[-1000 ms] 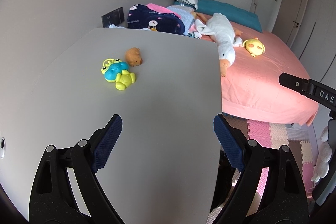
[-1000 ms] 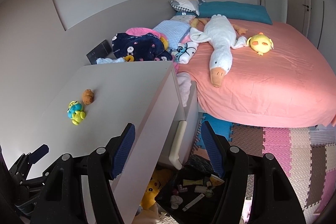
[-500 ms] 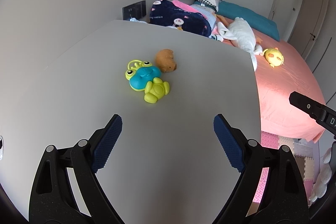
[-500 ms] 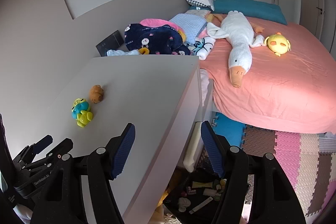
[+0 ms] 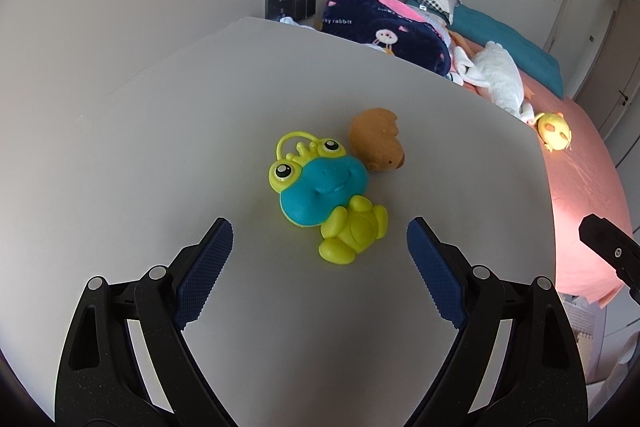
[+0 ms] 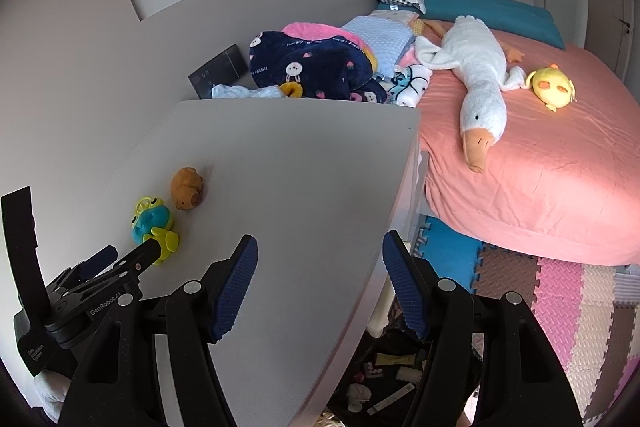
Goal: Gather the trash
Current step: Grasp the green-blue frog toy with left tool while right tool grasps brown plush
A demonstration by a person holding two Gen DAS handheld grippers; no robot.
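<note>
A green and blue frog toy [image 5: 326, 193] lies on the grey table top [image 5: 200, 131], touching a small brown plush animal [image 5: 378, 143] behind it. My left gripper [image 5: 320, 267] is open and empty, just short of the frog, with its jaws wider than the toy. In the right wrist view the frog [image 6: 152, 223] and the plush [image 6: 186, 187] lie at the left, with the left gripper [image 6: 132, 263] beside them. My right gripper [image 6: 318, 283] is open and empty over the table's right edge.
A pink bed [image 6: 540, 163] with a white goose plush [image 6: 480, 79], a yellow chick toy [image 6: 554, 87] and piled blankets [image 6: 320, 67] lies beyond the table. A dark bin with scraps [image 6: 384, 383] sits on the floor under the table edge. Foam mats [image 6: 560, 295] cover the floor.
My left gripper has moved forward over the table toward the frog toy, which now sits just ahead of its jaws. My right gripper has shifted a little leftward over the table edge.
</note>
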